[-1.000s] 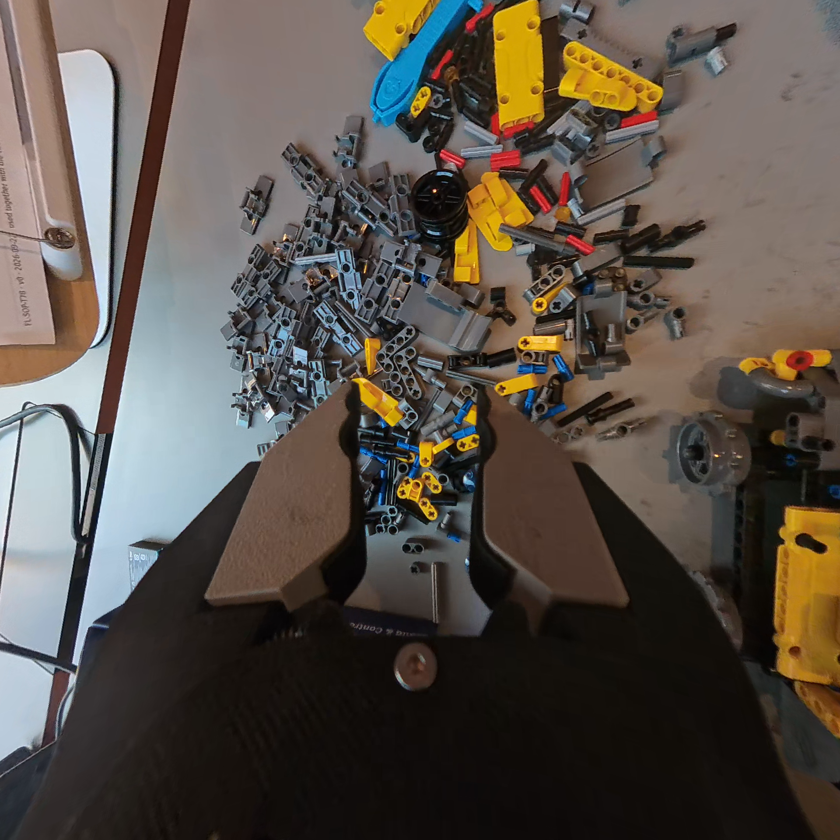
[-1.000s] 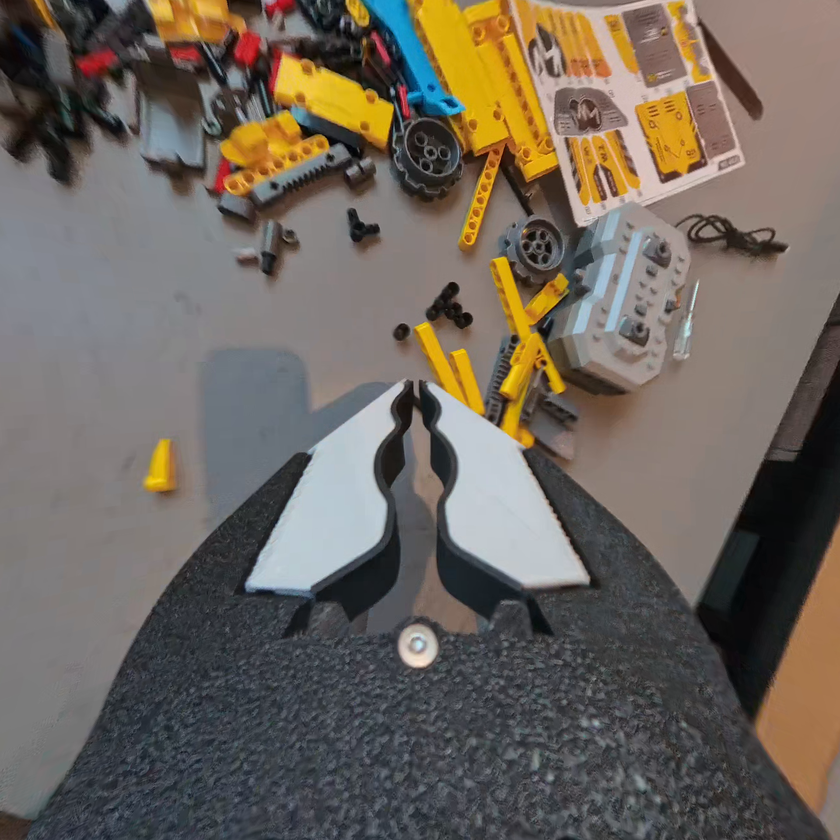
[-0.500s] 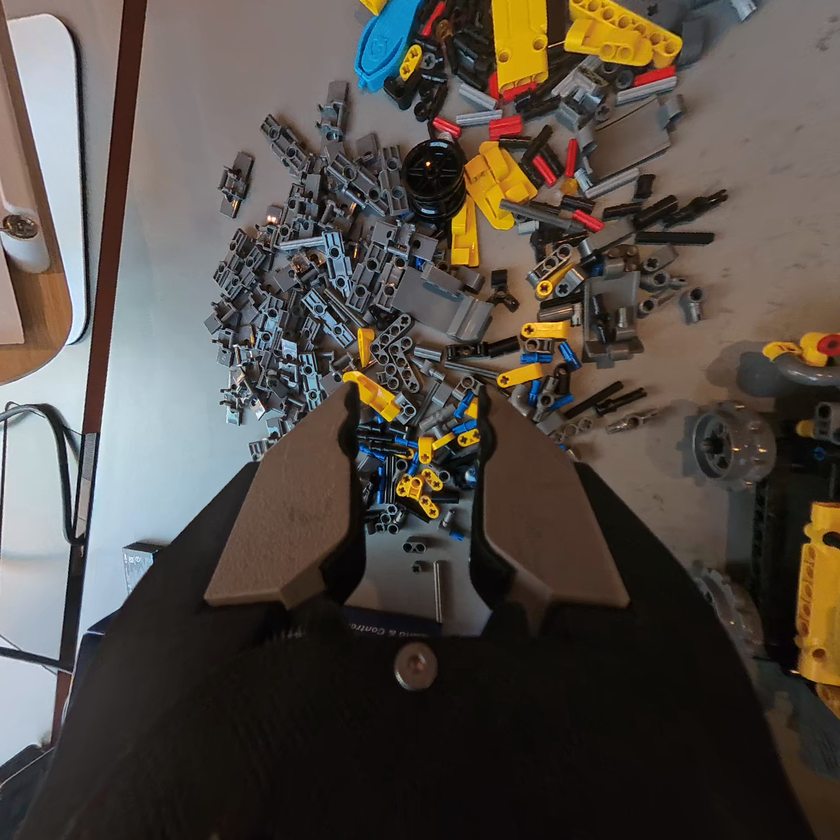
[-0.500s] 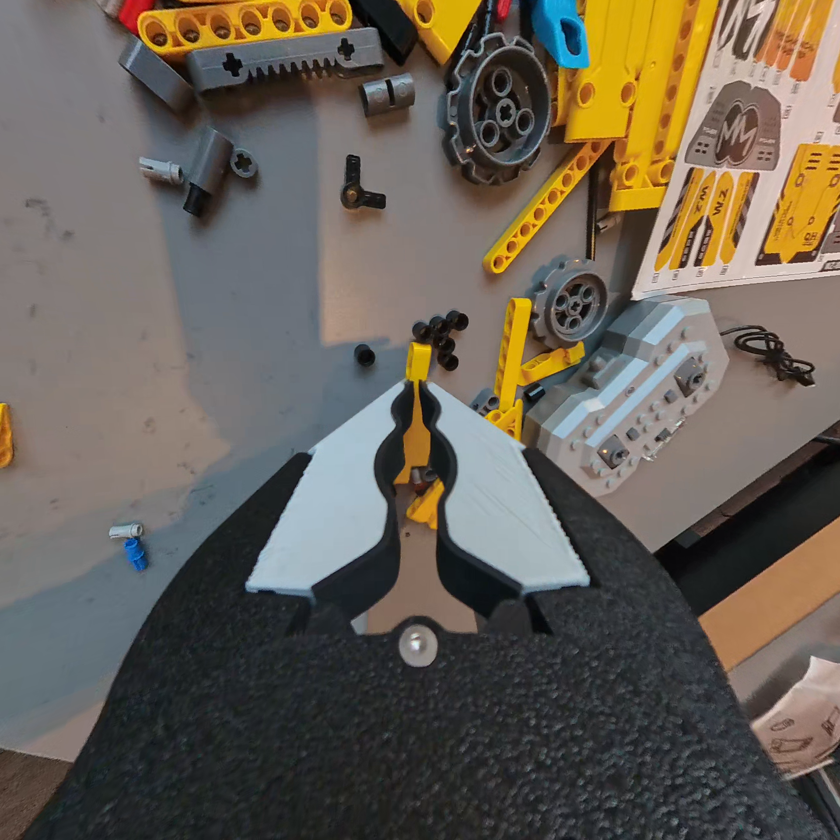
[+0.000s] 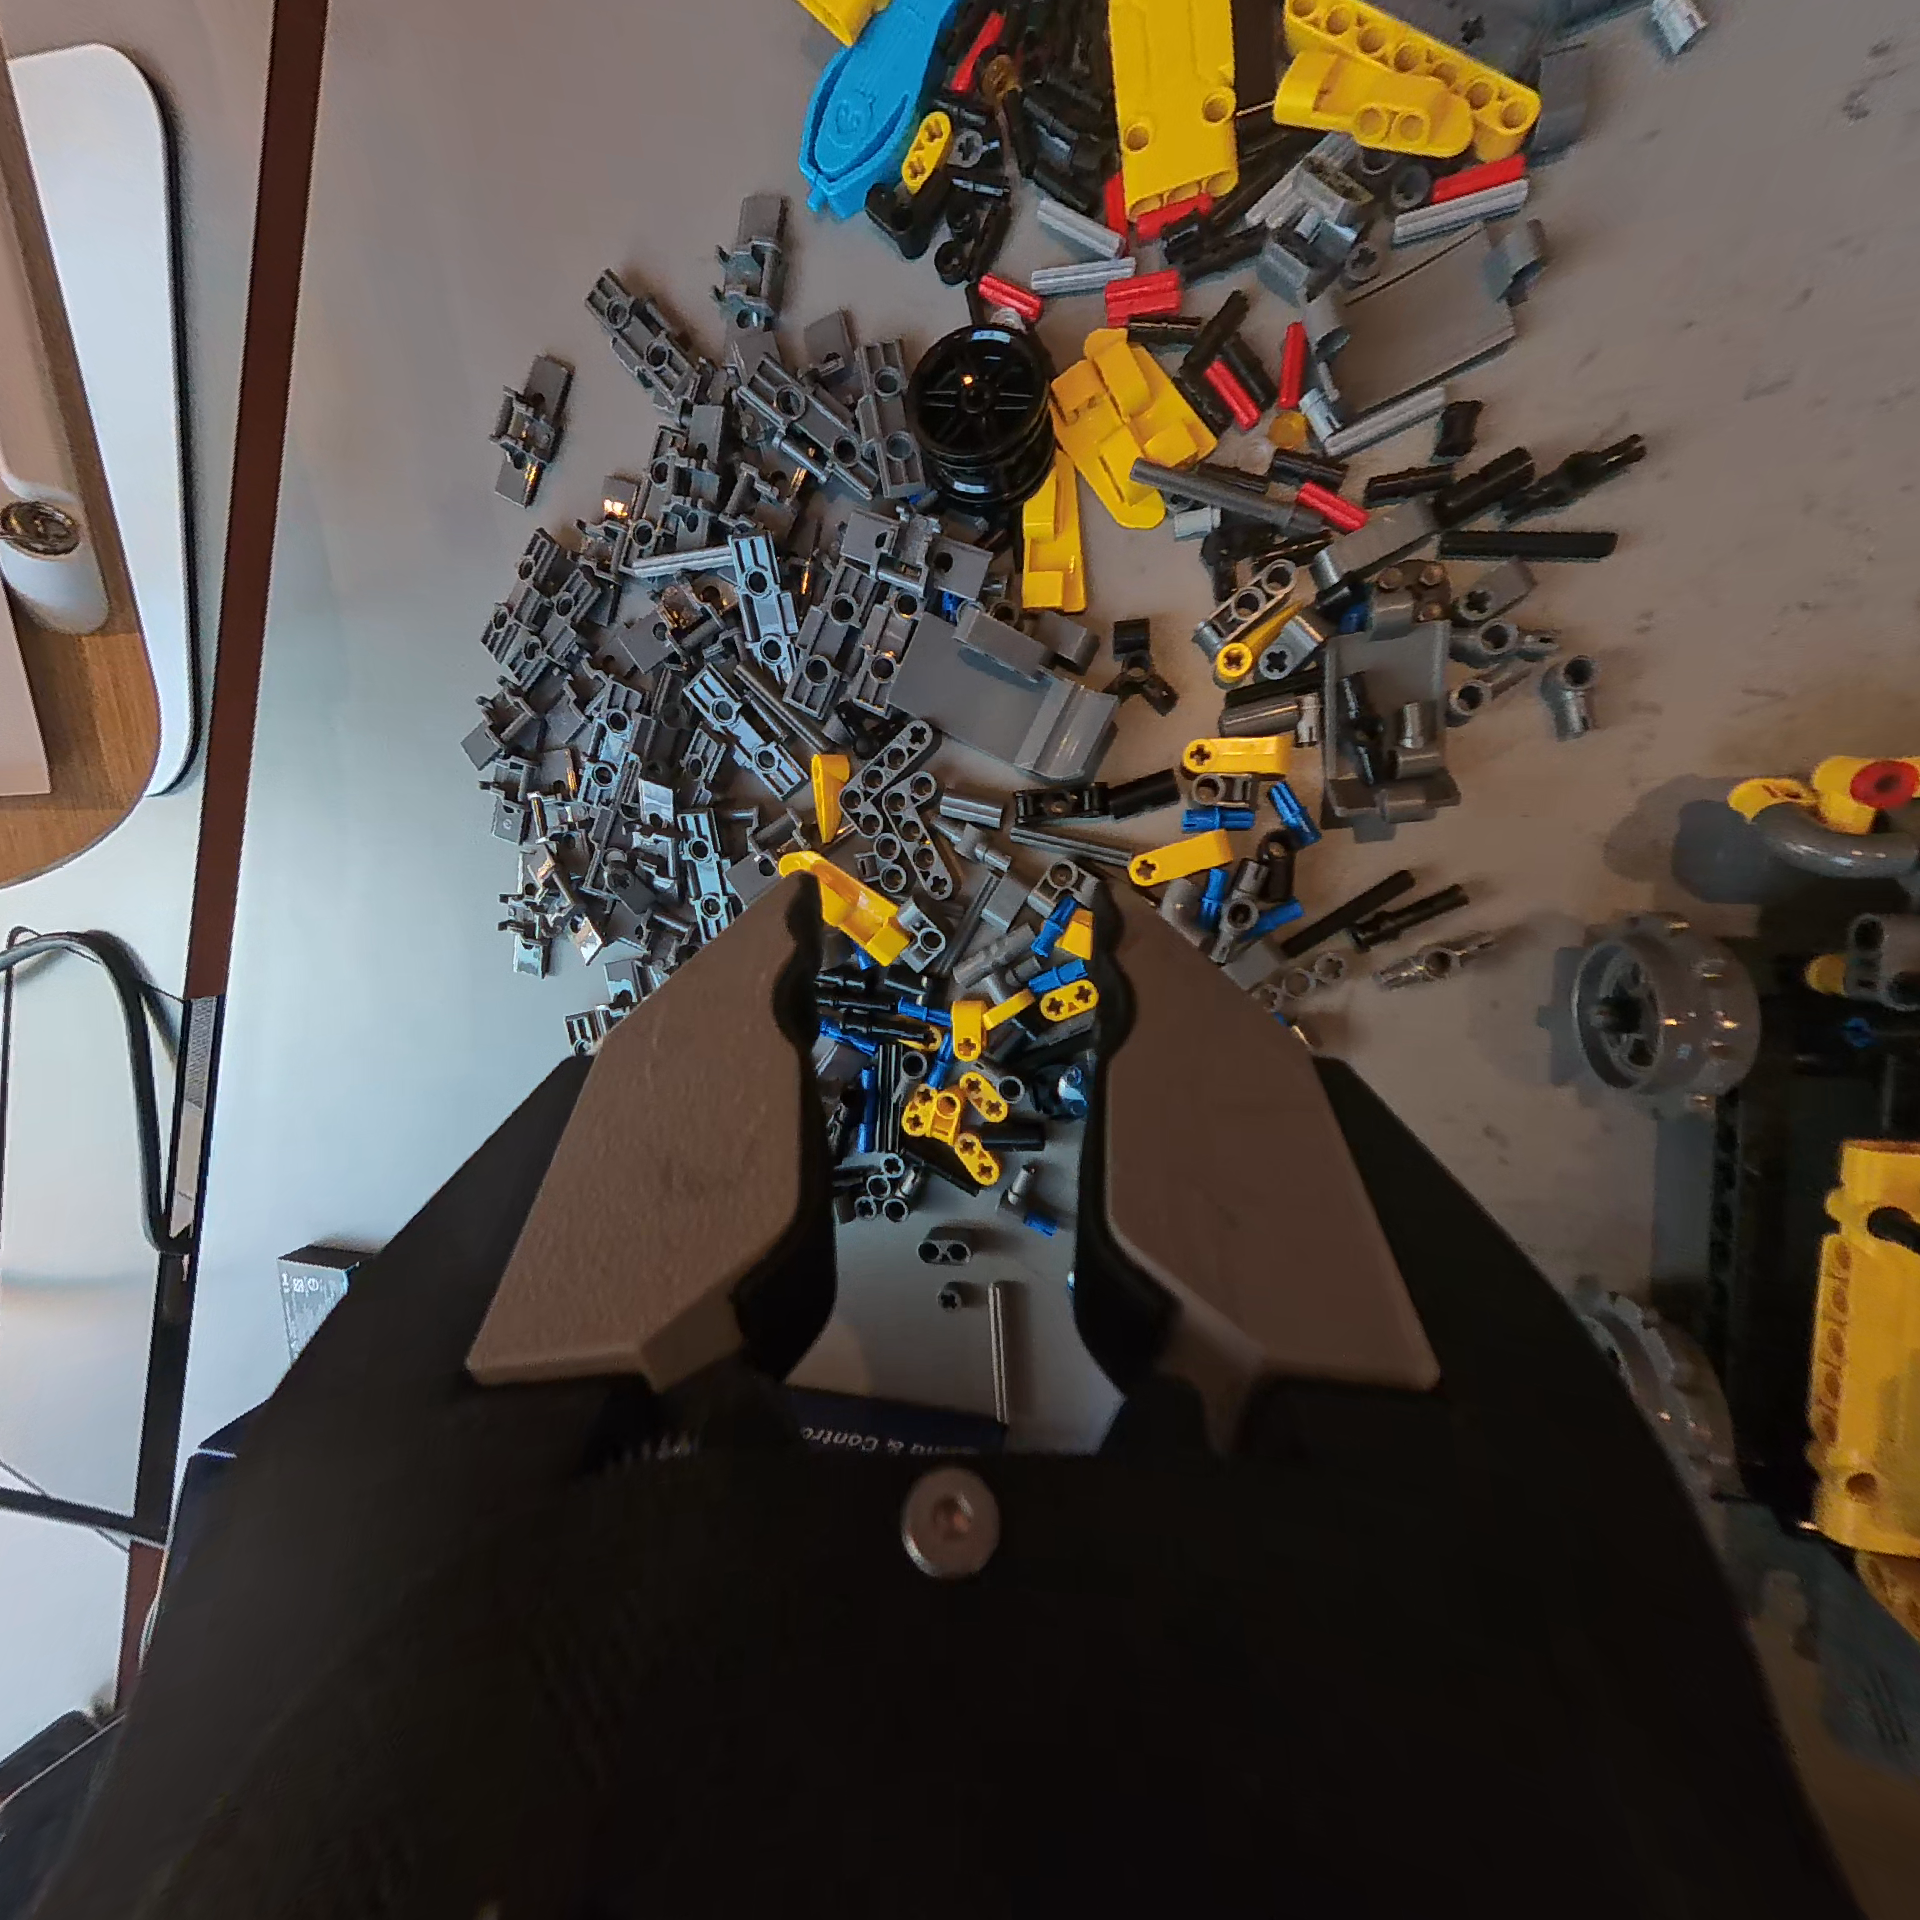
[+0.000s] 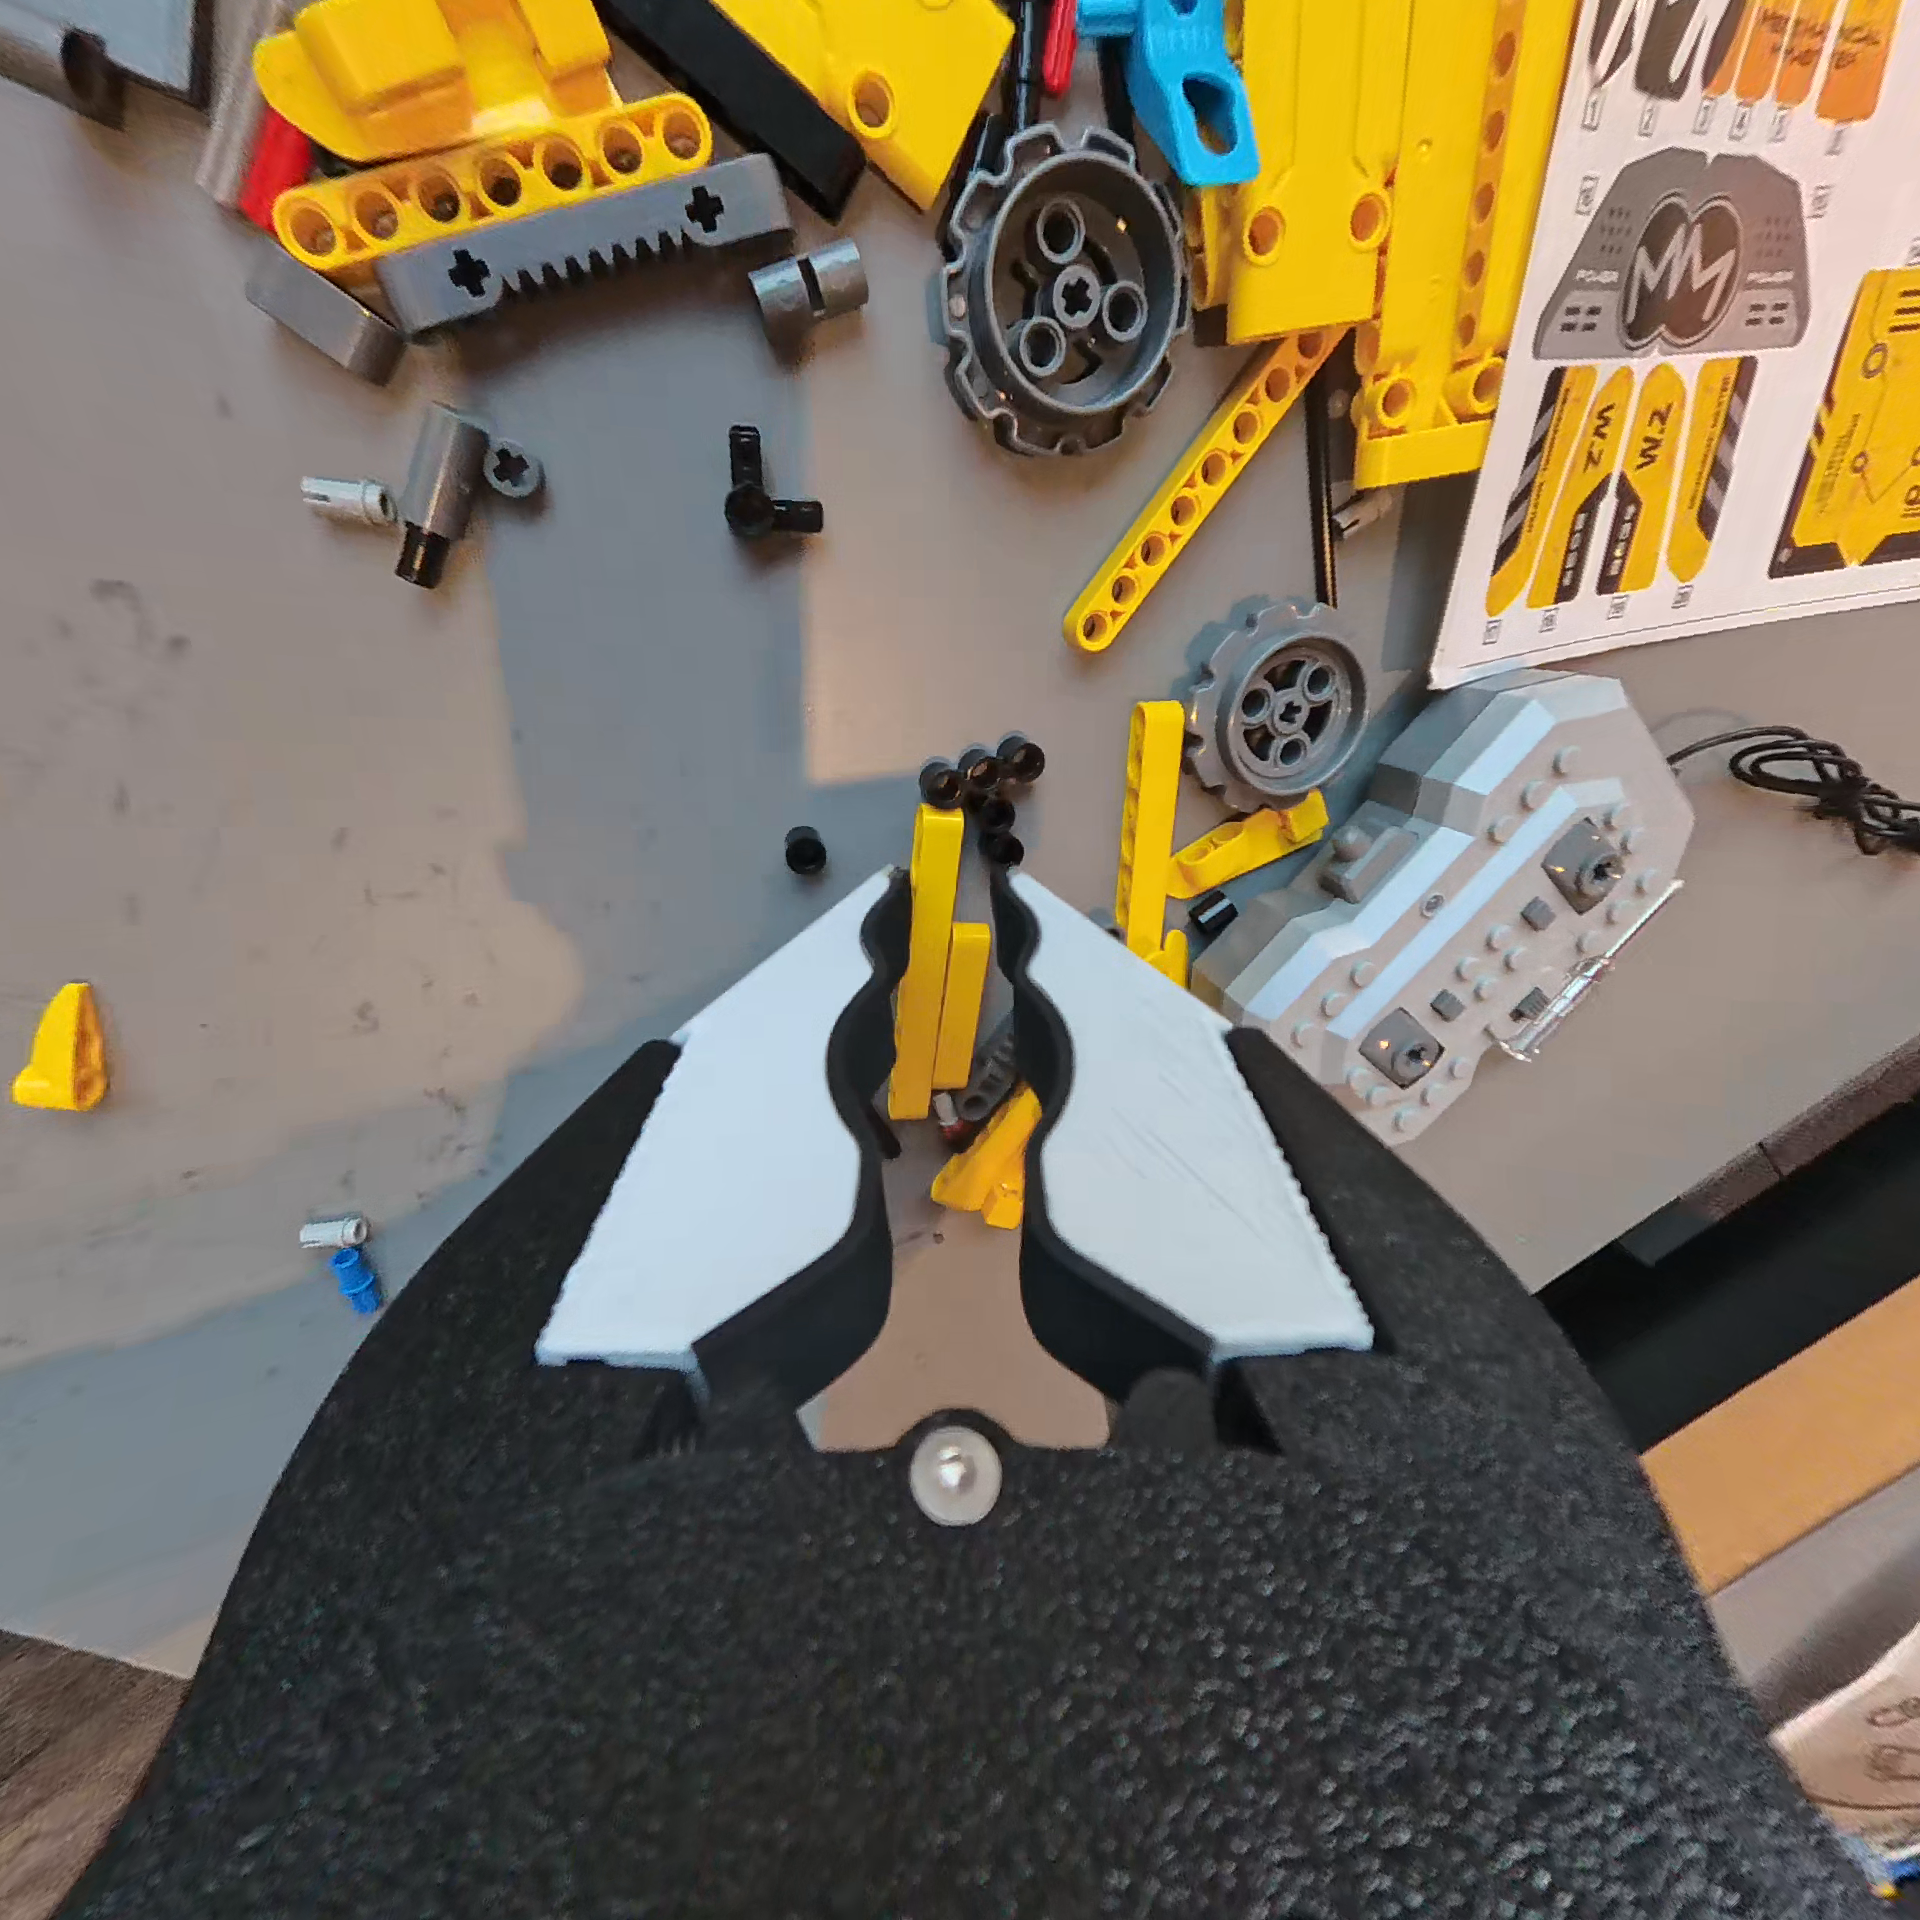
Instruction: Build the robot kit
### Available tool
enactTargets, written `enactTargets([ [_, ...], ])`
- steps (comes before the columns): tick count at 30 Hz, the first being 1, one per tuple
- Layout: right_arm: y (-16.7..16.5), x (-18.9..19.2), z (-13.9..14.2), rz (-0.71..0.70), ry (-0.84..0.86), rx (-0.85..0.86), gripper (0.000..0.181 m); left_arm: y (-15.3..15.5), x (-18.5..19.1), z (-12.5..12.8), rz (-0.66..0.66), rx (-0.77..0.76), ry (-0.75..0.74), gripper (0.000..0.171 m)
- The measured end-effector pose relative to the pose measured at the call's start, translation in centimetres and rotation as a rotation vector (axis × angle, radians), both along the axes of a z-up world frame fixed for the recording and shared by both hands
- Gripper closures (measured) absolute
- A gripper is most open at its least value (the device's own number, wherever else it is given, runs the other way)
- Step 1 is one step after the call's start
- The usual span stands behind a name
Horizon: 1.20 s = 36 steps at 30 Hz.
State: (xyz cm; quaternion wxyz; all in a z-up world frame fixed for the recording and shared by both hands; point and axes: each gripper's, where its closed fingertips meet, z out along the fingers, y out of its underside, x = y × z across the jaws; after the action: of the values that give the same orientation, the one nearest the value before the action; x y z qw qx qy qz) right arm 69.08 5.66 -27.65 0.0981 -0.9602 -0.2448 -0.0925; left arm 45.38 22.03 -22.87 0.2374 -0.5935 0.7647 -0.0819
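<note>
My left gripper (image 5: 951,904) is open and holds nothing. It hovers over a heap of small blue, black and yellow pins and connectors (image 5: 956,1070) on the grey table. A yellow curved piece (image 5: 857,904) lies by its left fingertip. My right gripper (image 6: 945,878) is open by a narrow gap, low over two yellow beams (image 6: 932,935) that lie side by side on the table between its fingers. The left pad is next to the longer beam; a gap shows at the right pad. A cluster of black bushes (image 6: 982,774) lies just past the fingertips.
A pile of grey track links (image 5: 675,675), a black wheel (image 5: 977,416) and a part-built yellow and black model (image 5: 1849,1195) show in the left view. A grey battery box (image 6: 1455,914), two grey sprockets (image 6: 1283,717), a sticker sheet (image 6: 1683,312) and the table edge (image 6: 1714,1184) are nearby. The gap from one gripper's tips to the other's is roughly 30 centimetres. To the yellow curved piece (image 5: 857,904): left tips about 6 centimetres, right tips about 30 centimetres.
My right gripper moved forward and down to the yellow beams, then its jaws parted from shut to a narrow gap around them. My left gripper stayed open and drifted only slightly.
</note>
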Motion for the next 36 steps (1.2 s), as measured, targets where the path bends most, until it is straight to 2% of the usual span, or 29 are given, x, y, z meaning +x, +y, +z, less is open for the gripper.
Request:
enactTargets([
  [3, -0.6, -0.1, -1.0, 0.009, 0.001, -0.052, 0.172, -0.2, 0.0, 0.0, -0.009, 0.002, 0.001, 0.123],
  [7, -0.2, -0.6, -0.7, 0.018, 0.005, -0.027, 0.174, -0.1, 0.0, 0.1, -0.006, -0.001, -0.003, 0.122],
  [12, 0.3, -1.1, 2.1, -0.066, 0.099, 0.054, 0.173, -0.8, 0.7, 1.1, -0.032, -0.022, -0.050, 0.127],
  [16, 1.3, -3.1, 6.9, -0.254, 0.330, 0.249, 0.174, -4.4, 3.2, 3.5, -0.136, -0.139, -0.216, 0.127],
  [18, 2.3, -6.3, 10.9, -0.311, 0.559, 0.449, 0.174, -7.0, 4.7, 5.1, -0.181, -0.275, -0.316, 0.126],
  [20, 2.8, -10.2, 15.6, -0.306, 0.832, 0.663, 0.174, -9.7, 5.6, 6.3, -0.228, -0.401, -0.376, 0.126],
  [22, 2.3, -13.4, 19.5, -0.267, 1.024, 0.860, 0.174, -12.7, 5.8, 7.4, -0.305, -0.504, -0.406, 0.124],
  [24, 1.5, -15.6, 21.6, -0.251, 1.132, 0.999, 0.174, -15.4, 5.8, 9.6, -0.382, -0.610, -0.482, 0.127],
  [26, 0.8, -17.5, 22.5, -0.246, 1.203, 1.093, 0.175, -17.4, 5.4, 12.0, -0.434, -0.725, -0.558, 0.134],
  [28, 0.3, -18.8, 22.7, -0.244, 1.250, 1.137, 0.174, -18.4, 4.8, 13.2, -0.465, -0.796, -0.576, 0.139],
  [30, 0.1, -18.9, 22.8, -0.272, 1.268, 1.167, 0.175, -18.6, 4.6, 13.2, -0.475, -0.796, -0.568, 0.151],
  [31, -0.1, -18.7, 22.8, -0.283, 1.264, 1.181, 0.174, -18.7, 4.4, 13.3, -0.488, -0.793, -0.571, 0.164],
  [36, -0.4, -18.1, 22.7, -0.312, 1.209, 1.197, 0.174, -18.3, 4.0, 13.0, -0.508, -0.809, -0.549, 0.164],
])
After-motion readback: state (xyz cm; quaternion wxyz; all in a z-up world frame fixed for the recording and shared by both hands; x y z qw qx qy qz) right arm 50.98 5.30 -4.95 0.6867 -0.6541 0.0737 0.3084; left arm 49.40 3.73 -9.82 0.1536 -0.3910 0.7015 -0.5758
